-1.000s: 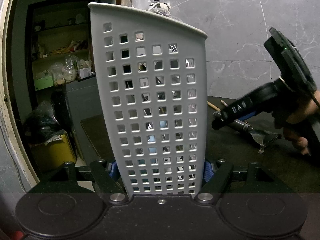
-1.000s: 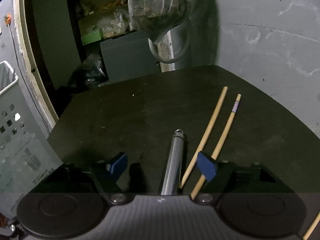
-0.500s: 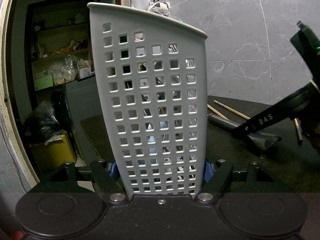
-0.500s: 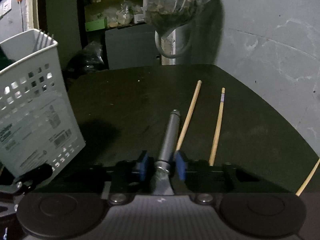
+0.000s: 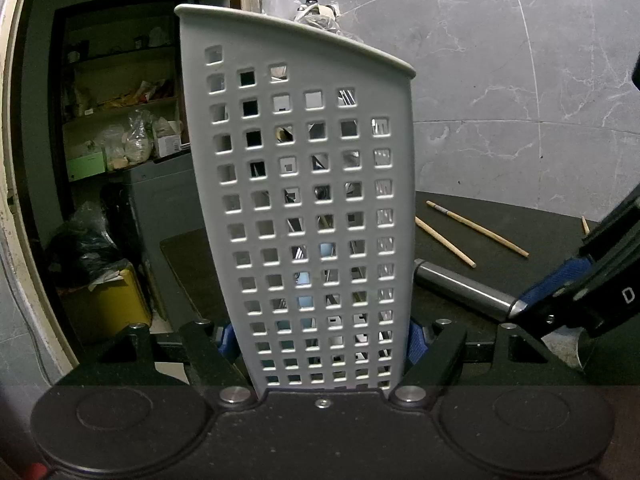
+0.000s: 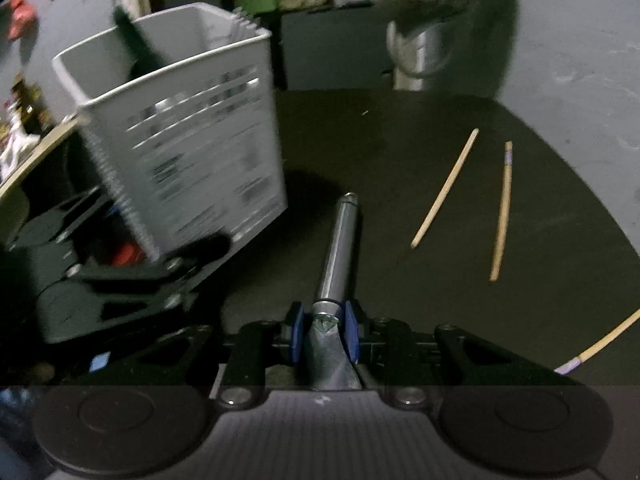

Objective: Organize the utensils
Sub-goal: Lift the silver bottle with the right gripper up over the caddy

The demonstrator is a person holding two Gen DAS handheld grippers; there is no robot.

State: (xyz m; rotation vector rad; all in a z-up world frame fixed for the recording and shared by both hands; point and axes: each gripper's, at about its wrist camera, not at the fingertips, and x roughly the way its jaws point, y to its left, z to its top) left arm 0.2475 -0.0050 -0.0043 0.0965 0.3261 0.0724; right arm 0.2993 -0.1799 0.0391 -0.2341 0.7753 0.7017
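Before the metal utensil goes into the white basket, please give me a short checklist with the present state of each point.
1. Right hand-held gripper has the metal utensil between its pads: ok, clamped where handle meets blade.
2. Utensil is off the dark table: cannot tell; the handle tip looks close to the surface.
3. Left hand-held gripper holds the white basket: ok, pads press on both sides near its base.
4. Basket is upright: not ok, it leans in the right wrist view.
5. Basket mouth has free room: cannot tell; a dark thing stands in it and the view is blurred.
6. Chopsticks lie apart from the utensil: ok.
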